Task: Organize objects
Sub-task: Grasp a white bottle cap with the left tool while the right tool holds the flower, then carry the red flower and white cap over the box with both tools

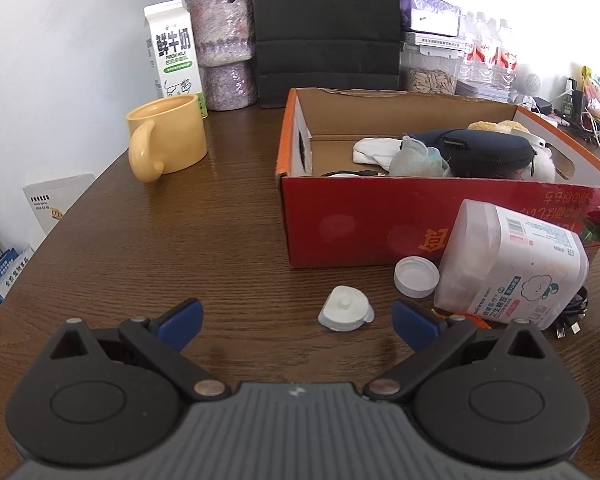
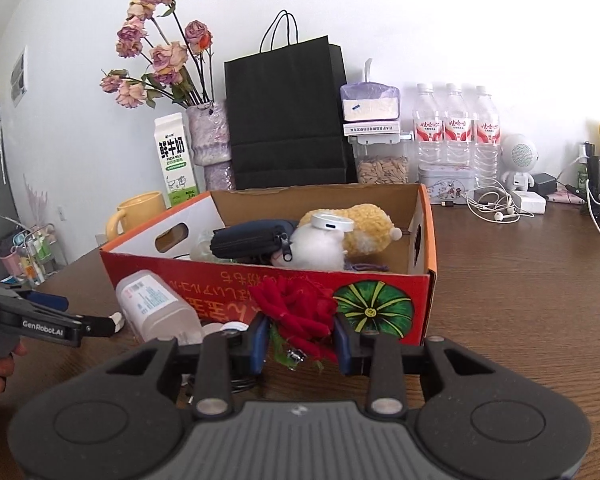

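We have the red fabric rose (image 2: 296,312) clamped between the blue pads of our right gripper (image 2: 300,344), jaws drawn in narrow around it, just in front of the red cardboard box (image 2: 380,304) that already holds a dark zip pouch (image 2: 248,238), a plush toy (image 2: 364,228) and other bits. By our reckoning the step in hand is carrying the rose to the box; the next move calls for lifting it over the near wall and letting go above a free spot inside. Our left gripper (image 1: 296,322) stands wide open and empty, low over the table (image 1: 220,240), with a small white cap piece (image 1: 345,309) just beyond its fingertips, likely the next pick. To the right lies a tipped cotton-swab jar (image 1: 512,268) with its round lid (image 1: 416,278) beside it, leaning against the box front. A yellow mug (image 1: 168,136), milk carton (image 1: 172,52) and black paper bag (image 1: 326,28) stand farther off, clear of our path.
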The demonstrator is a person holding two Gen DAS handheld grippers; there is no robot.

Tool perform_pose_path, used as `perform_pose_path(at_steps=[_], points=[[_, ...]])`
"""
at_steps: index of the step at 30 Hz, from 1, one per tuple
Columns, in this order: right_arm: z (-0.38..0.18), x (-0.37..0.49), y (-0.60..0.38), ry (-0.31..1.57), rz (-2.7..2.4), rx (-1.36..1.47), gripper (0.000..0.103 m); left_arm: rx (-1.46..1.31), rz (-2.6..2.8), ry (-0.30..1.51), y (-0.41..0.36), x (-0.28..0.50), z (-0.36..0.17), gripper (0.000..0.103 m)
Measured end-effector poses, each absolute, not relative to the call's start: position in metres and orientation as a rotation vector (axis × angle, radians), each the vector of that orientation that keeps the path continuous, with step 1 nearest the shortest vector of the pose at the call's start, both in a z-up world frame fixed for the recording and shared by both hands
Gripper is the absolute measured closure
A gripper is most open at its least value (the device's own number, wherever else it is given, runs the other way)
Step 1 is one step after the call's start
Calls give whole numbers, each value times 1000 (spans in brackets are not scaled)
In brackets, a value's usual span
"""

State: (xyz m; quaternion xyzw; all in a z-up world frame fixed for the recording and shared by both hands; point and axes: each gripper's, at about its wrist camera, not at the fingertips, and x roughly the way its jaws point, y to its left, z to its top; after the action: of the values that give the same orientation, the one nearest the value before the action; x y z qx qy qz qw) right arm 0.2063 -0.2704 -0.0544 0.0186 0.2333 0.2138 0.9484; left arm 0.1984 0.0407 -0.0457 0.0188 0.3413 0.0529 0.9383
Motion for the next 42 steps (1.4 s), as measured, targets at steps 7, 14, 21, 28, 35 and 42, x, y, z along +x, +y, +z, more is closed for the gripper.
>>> perform_pose_path(at_steps=[7,14,21,28,35,42], points=[[-58,207,-269,484,427,33,71,29,110,704,36,205,-51,4],[-59,207,-268,488,428,32,71,-10,92,695,37,205,-53,30],[-60,207,-267,490,427,27,71,-5,65,676,32,201,-51,75],[-61,207,-266,489,424,24,71,-1,55,670,29,197,-51,75],[-60,204,-267,473,420,25,71,-21,56,619,30,188,-39,75],[-44,201,-265,426,421,20,71,-31,41,500,29,184,-3,75]])
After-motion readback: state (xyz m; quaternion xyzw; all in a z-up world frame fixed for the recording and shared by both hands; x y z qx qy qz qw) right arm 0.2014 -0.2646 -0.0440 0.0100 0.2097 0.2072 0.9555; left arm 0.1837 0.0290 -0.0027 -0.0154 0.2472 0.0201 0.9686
